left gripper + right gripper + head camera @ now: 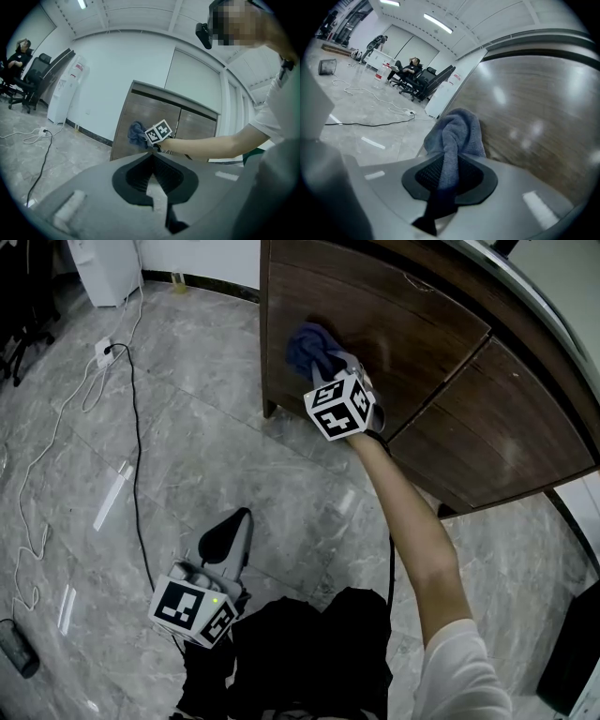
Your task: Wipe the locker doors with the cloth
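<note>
Glossy wood-grain door (534, 117), bunched terry cloth (457, 133)

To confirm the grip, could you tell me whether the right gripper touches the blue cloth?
Touching: the right gripper view shows the cloth pinched in the right gripper.

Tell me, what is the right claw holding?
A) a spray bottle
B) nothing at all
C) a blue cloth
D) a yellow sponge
C: in the right gripper view, the right claw is closed on a blue cloth, which bunches out past its tips right by the brown locker door.
</note>
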A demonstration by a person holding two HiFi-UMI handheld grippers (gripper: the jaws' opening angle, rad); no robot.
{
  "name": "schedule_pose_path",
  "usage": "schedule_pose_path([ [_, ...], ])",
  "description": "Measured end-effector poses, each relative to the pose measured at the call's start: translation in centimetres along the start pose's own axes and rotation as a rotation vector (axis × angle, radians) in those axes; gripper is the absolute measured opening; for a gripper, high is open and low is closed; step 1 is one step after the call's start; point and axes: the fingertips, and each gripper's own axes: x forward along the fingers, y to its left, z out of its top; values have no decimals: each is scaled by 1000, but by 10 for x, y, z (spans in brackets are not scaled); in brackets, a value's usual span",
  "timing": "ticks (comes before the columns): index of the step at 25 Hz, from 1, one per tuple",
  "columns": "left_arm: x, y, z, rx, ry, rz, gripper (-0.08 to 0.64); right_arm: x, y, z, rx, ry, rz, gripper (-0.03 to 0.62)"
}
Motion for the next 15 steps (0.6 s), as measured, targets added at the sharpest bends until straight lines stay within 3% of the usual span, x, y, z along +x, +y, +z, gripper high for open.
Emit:
schedule_pose_path([
  [15,1,12,3,15,17,24,0,48,61,-55,44,114,105,71],
])
